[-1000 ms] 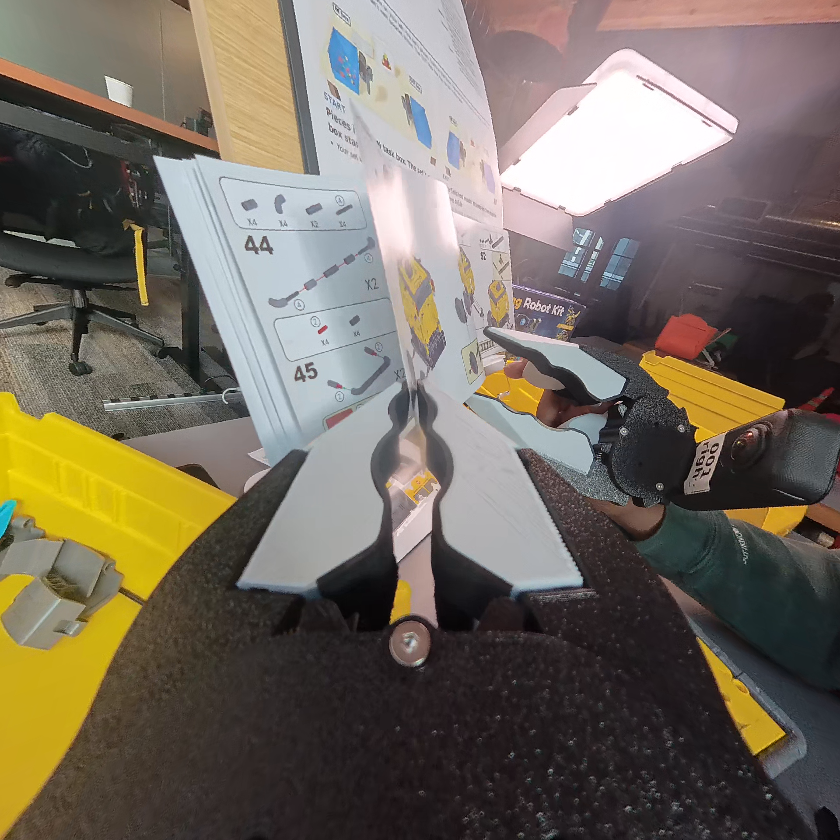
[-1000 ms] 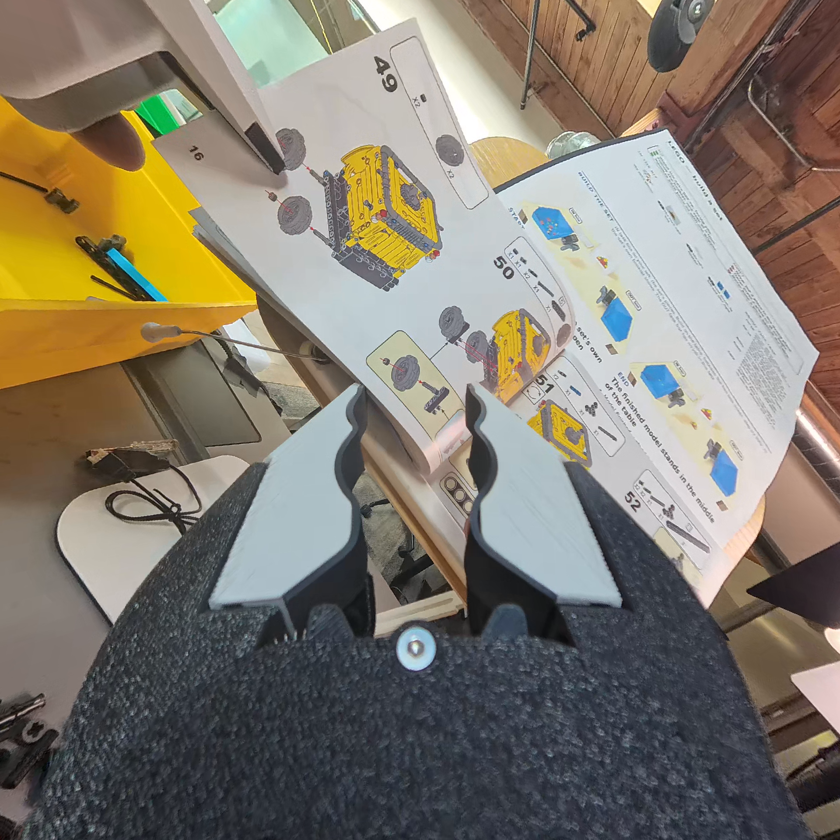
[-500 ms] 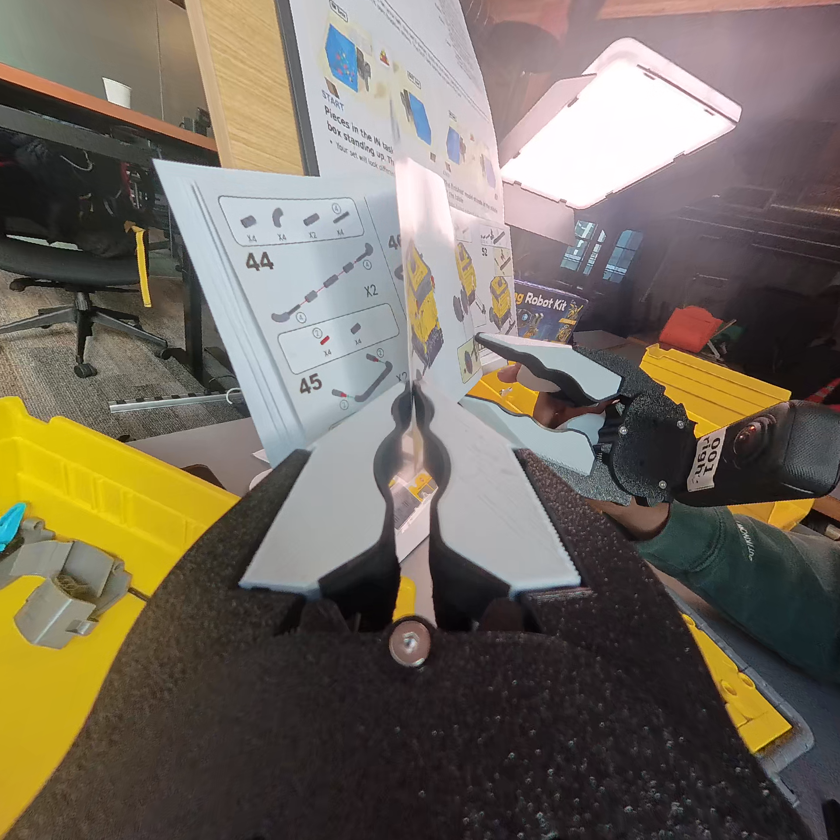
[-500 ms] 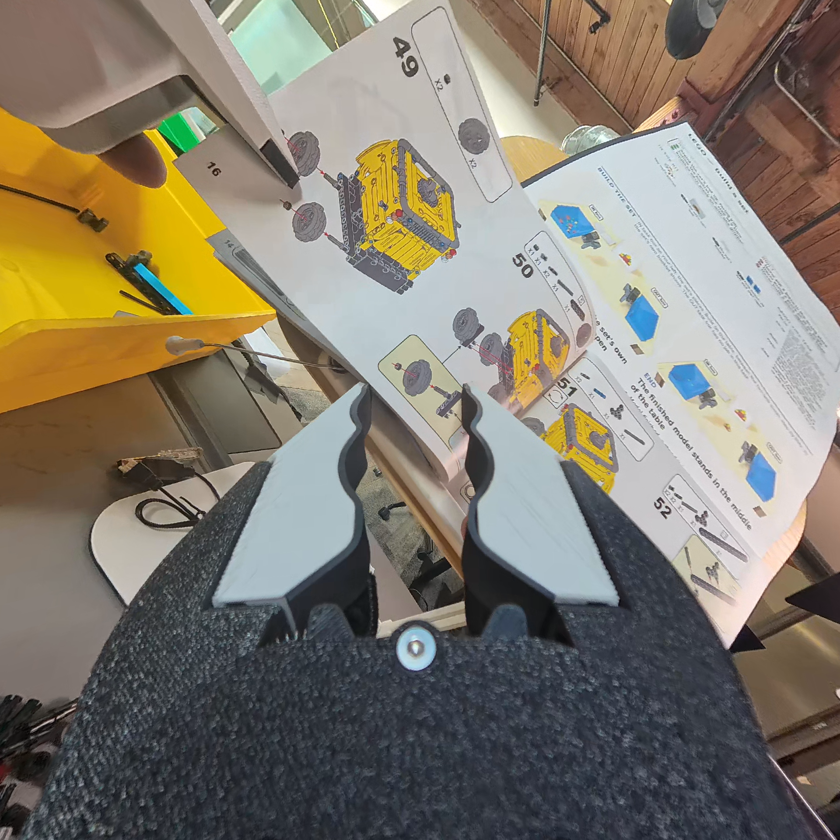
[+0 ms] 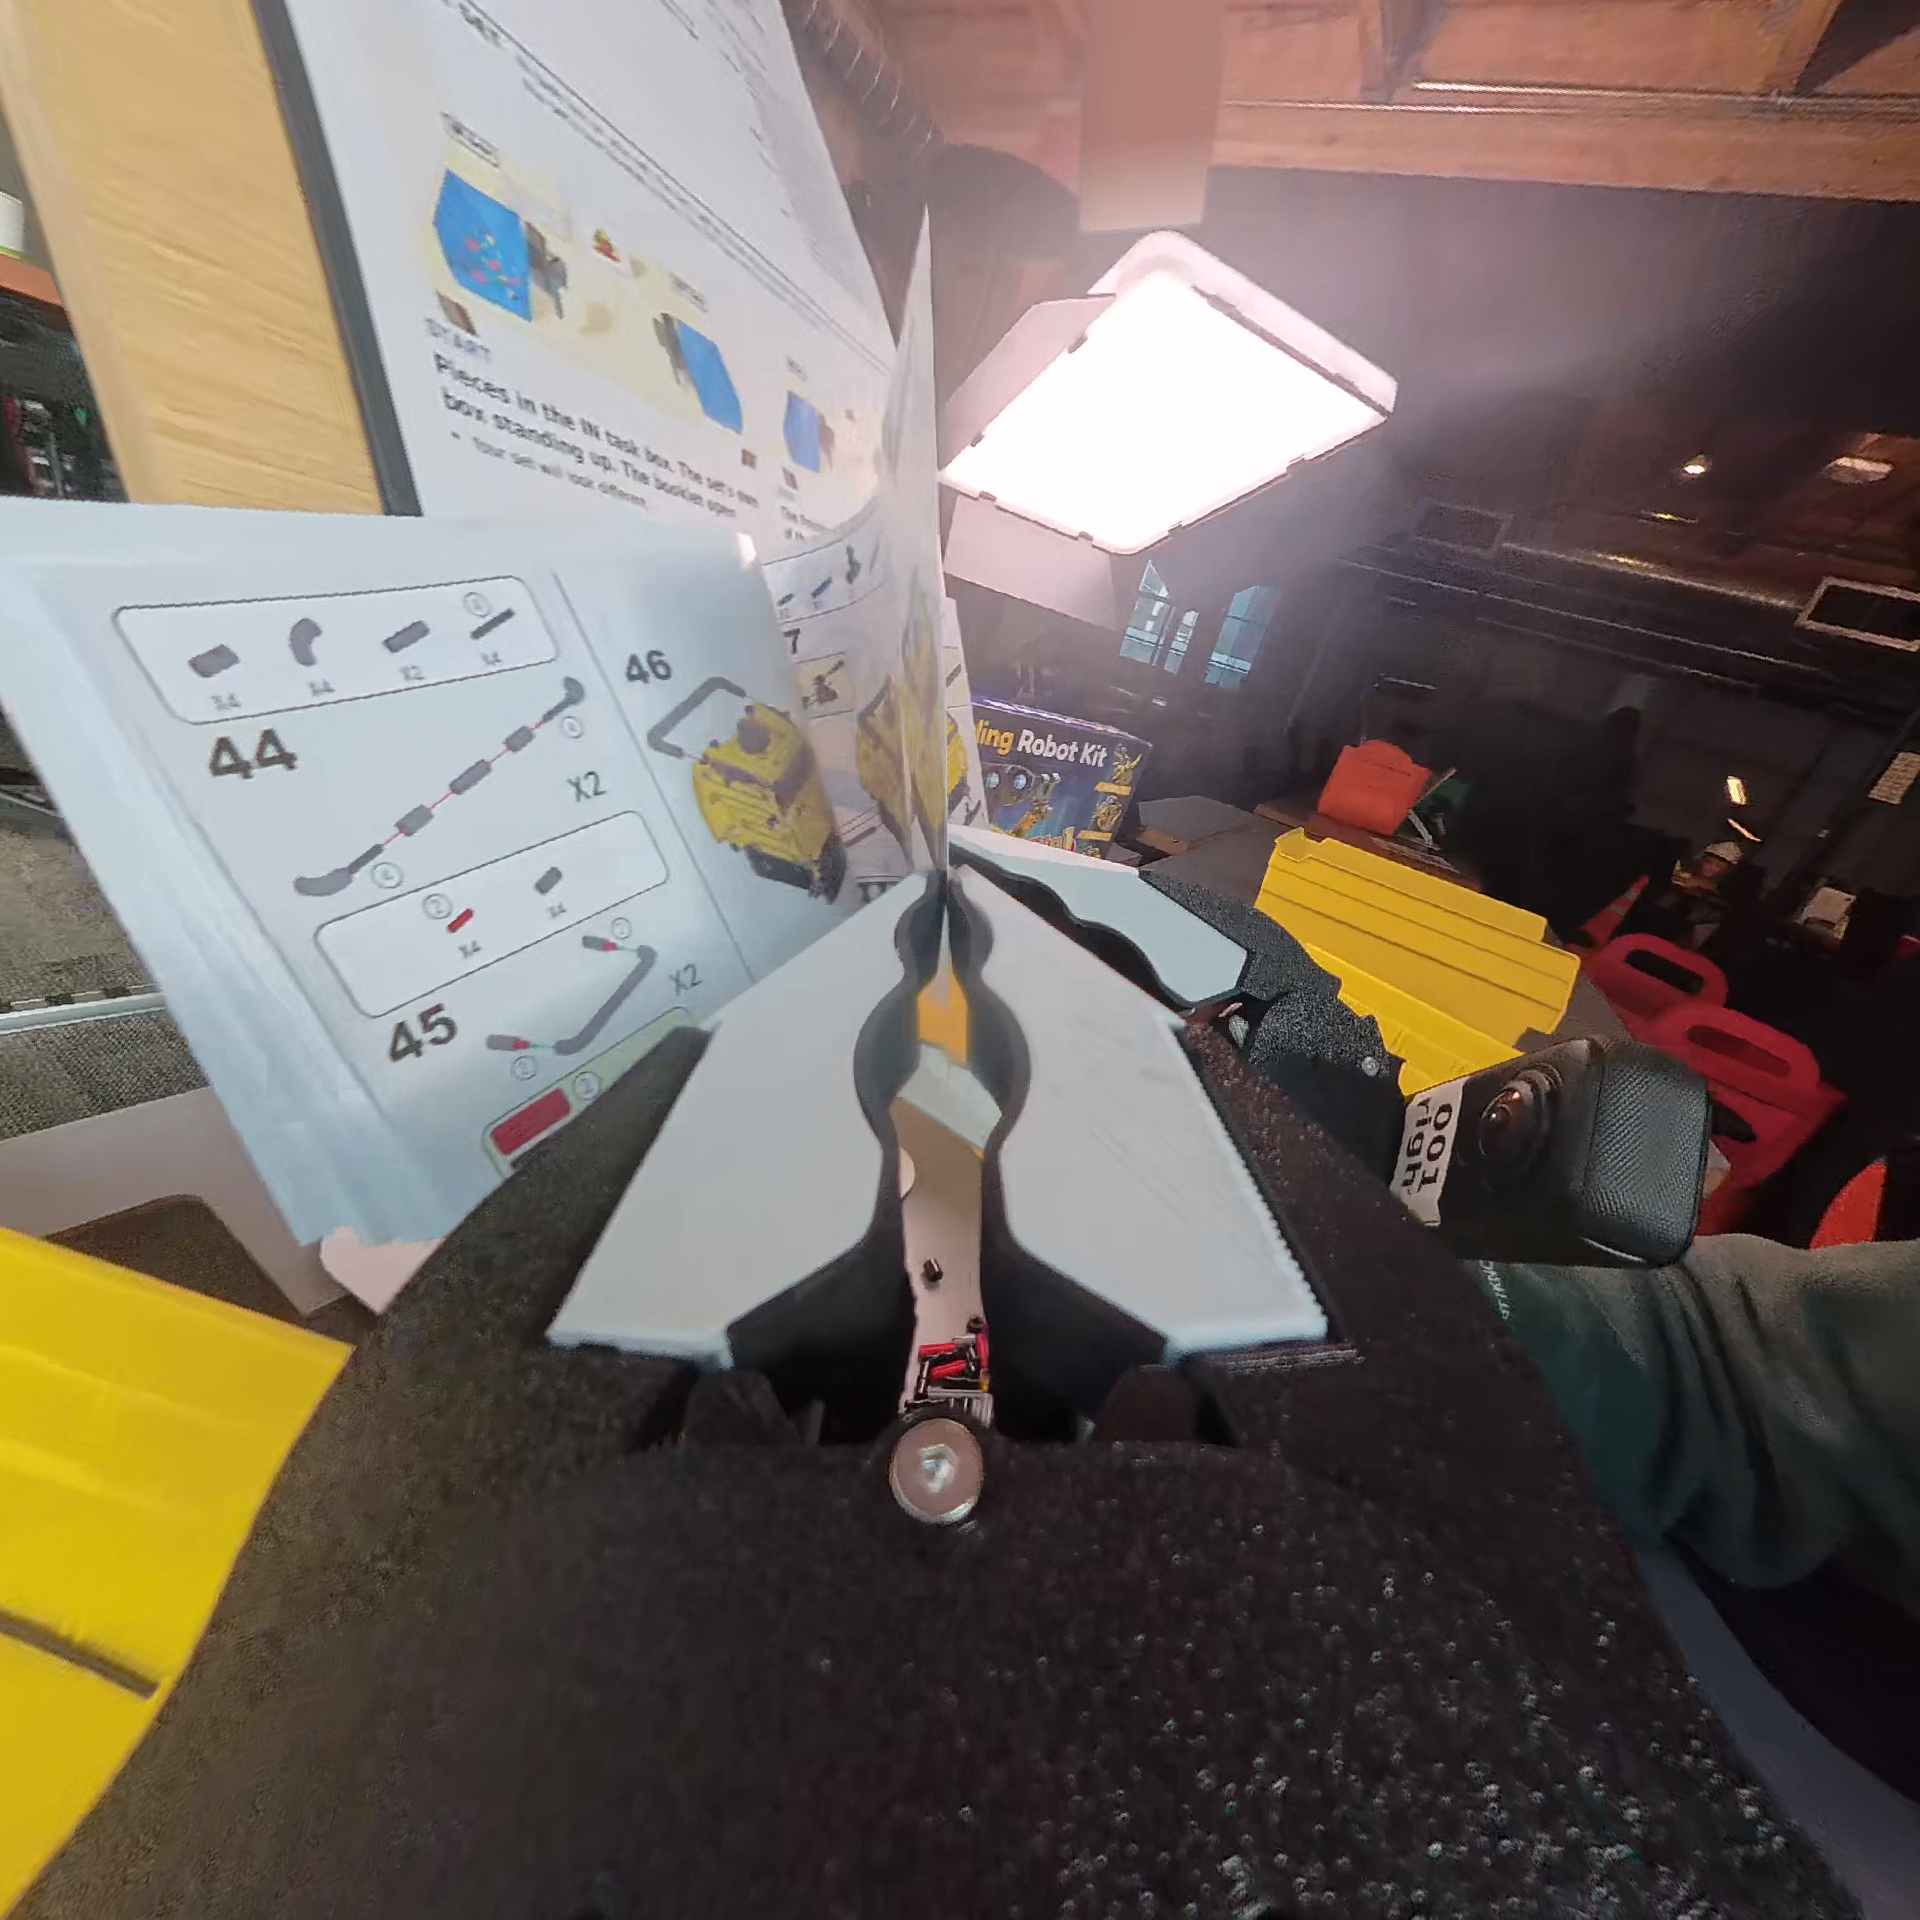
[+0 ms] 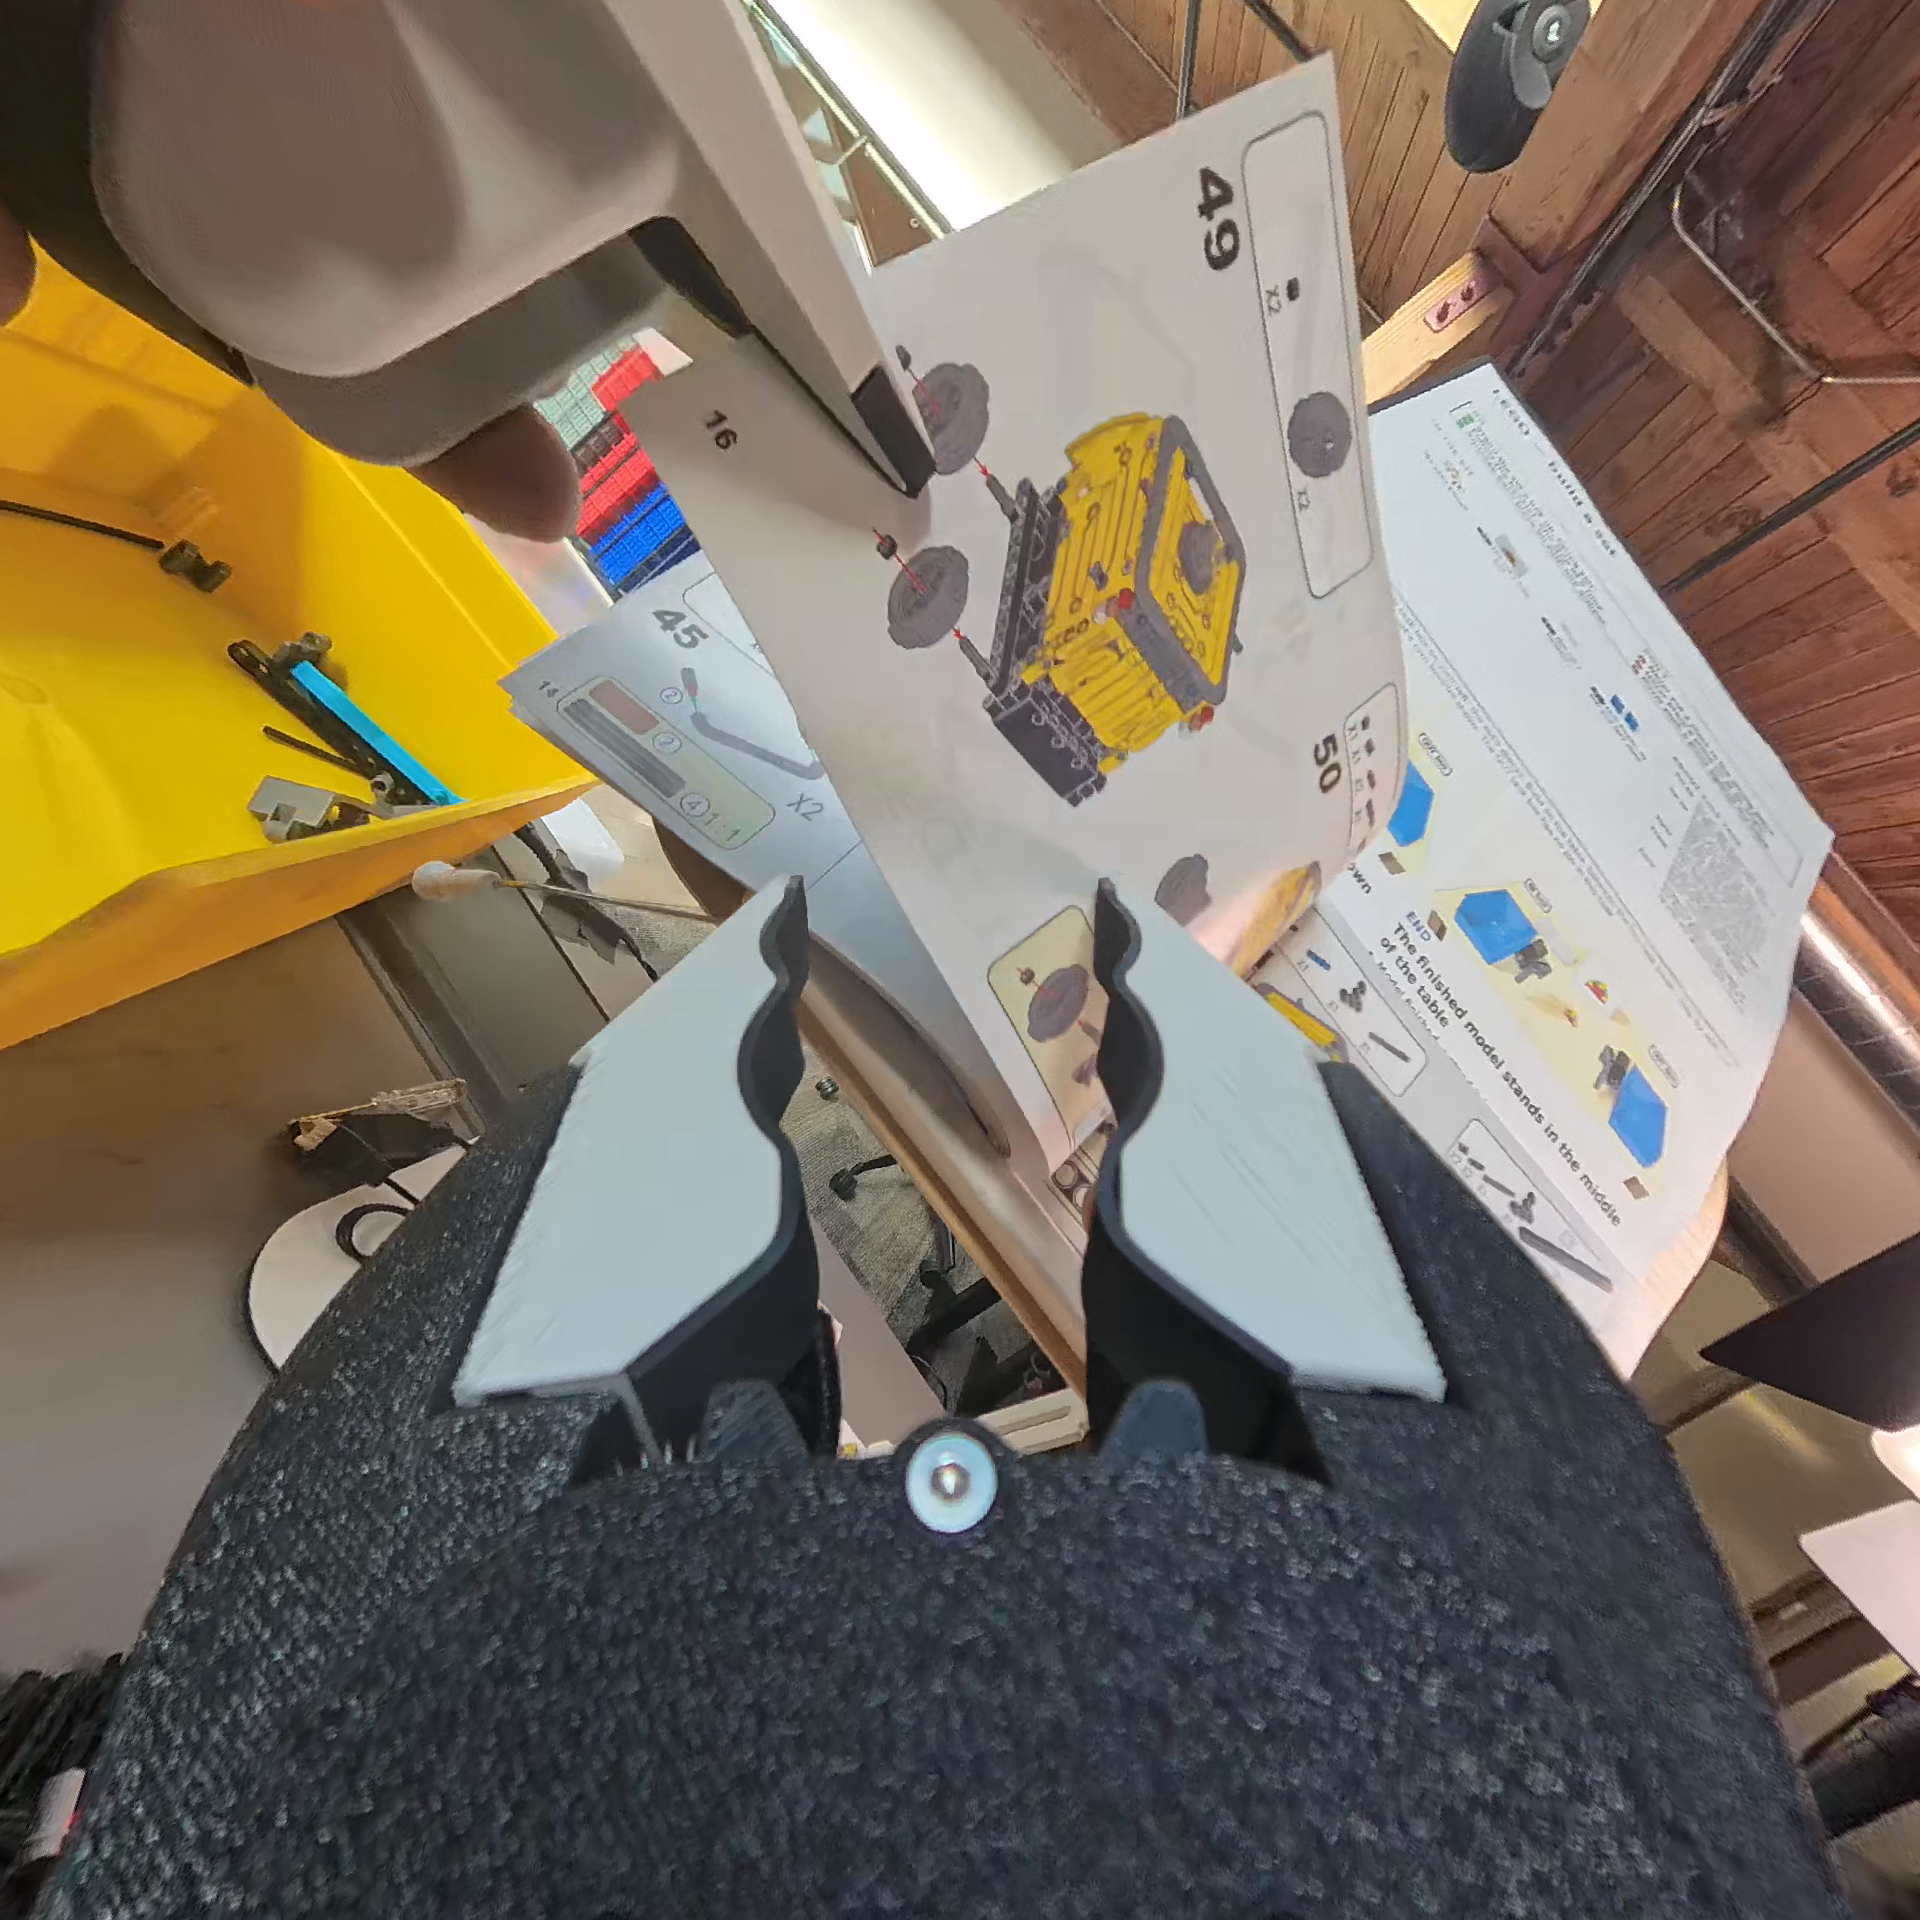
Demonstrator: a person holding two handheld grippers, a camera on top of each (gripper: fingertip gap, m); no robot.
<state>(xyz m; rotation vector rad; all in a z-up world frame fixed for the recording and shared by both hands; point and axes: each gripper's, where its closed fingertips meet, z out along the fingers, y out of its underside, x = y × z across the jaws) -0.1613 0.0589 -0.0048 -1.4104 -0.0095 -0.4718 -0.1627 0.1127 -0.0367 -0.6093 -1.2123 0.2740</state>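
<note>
An open building-instruction booklet (image 5: 395,831) stands in front of me with pictures of a yellow vehicle. My left gripper (image 5: 941,885) is shut on one page (image 5: 921,582), which I see edge on, held upright. In the right wrist view that page (image 6: 1122,343) curves up from the booklet, pinched at its top corner by the left gripper (image 6: 902,470). My right gripper (image 6: 951,902) is open and empty, with the foot of the page just beyond its fingertips. It also shows in the left wrist view (image 5: 1003,871), close to the right of the page.
A large printed sheet (image 5: 623,260) leans on a wooden board behind the booklet. A yellow bin (image 6: 156,914) with small dark and blue parts sits at the left. More yellow bins (image 5: 1403,935), red containers (image 5: 1714,1039), a kit box (image 5: 1060,769) and a bright light panel (image 5: 1164,405) lie at the right. The grippers' ends are close to 7 centimetres from one another.
My left gripper has swung the pinched page up and leftward, so it now stands edge on and more of the left-hand page shows. The right gripper stays open under the page.
</note>
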